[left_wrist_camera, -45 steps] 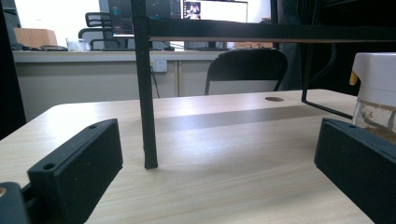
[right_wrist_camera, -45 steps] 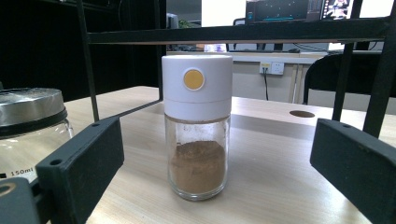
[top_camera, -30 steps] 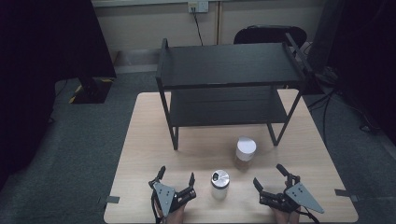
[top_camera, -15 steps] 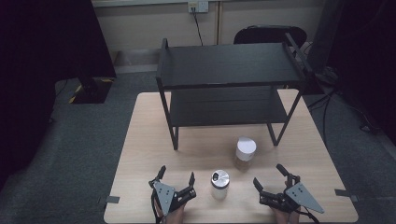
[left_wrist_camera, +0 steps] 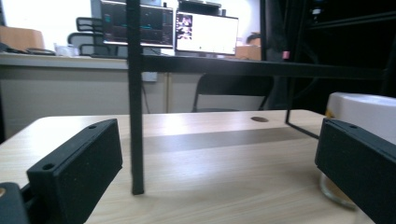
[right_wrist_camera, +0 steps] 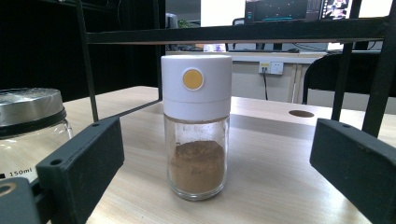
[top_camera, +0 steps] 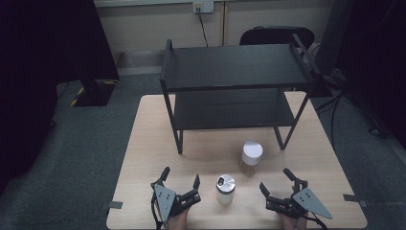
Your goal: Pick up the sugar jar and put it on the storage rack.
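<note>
A glass spice jar with a white cap [top_camera: 252,153] [right_wrist_camera: 196,126] stands upright on the wooden table [top_camera: 148,143], holding brown powder. A second glass jar with a metal lid [top_camera: 225,188] [right_wrist_camera: 28,130] stands nearer the front edge, between my two grippers. My left gripper [top_camera: 181,178] [left_wrist_camera: 215,172] rests open at the front left, with nothing between its jaws. My right gripper [top_camera: 276,181] [right_wrist_camera: 219,168] is open at the front right and faces the white-capped jar, which stands apart from its jaws. The white cap [left_wrist_camera: 362,109] also peeks past the left gripper's right jaw.
A black two-level metal shelf [top_camera: 234,67] stands on the back half of the table; one of its legs [left_wrist_camera: 134,102] rises right ahead of the left gripper. A dark chair [top_camera: 275,36] sits behind the table. Bare wood lies between the shelf and the jars.
</note>
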